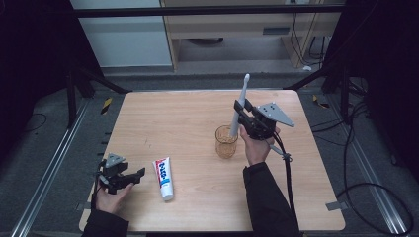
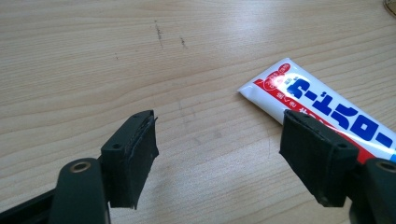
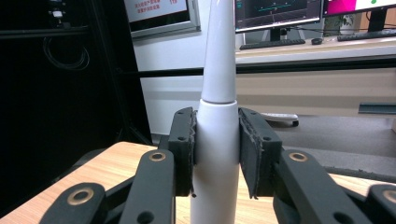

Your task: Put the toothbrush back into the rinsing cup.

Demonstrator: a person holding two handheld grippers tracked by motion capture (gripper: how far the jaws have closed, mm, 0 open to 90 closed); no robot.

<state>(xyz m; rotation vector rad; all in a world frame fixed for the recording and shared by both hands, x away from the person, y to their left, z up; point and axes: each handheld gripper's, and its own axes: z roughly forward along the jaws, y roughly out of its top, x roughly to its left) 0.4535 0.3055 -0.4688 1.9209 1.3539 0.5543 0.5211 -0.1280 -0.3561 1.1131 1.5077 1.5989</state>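
Two grippers are working here, and I am holding the white electric toothbrush [image 1: 240,106] clamped upright in the right gripper [image 1: 242,116], pads pressing on both sides of its thick handle [image 3: 216,140]. Its lower end is hanging just over the amber glass cup [image 1: 226,142] near the middle of the table [image 1: 188,113]. I am judging the step as lowering the brush into that cup, so I am keeping the handle close to vertical, centring its foot over the mouth before descending, and holding the grip firm until the base is resting on the bottom. The left gripper [image 1: 129,176] is sitting low at the near left with its jaws spread wide and nothing between them, beside the toothpaste tube [image 2: 322,105], well apart from the cup.
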